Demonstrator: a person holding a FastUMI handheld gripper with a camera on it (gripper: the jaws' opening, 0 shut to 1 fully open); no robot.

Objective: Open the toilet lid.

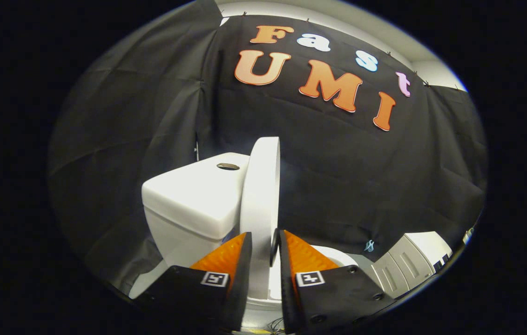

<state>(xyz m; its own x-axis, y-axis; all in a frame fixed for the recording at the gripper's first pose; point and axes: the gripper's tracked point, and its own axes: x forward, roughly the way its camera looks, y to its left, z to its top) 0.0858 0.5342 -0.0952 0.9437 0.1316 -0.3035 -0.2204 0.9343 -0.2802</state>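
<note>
The white toilet lid (260,195) stands raised, nearly upright, seen edge-on and leaning toward the tank (193,195) behind it on the left. My gripper (262,242) holds the lid's edge between its two fingers, one pressing on each side. The tank has a round flush button (227,166) on its top. To the right of the fingers, a part of the toilet seat (338,256) and bowl rim lies below the lid.
Black cloth walls close in the booth behind and on both sides of the toilet. A pale grey ribbed box (410,263) stands low on the right, beyond the bowl. Some wires lie on the floor under the fingers.
</note>
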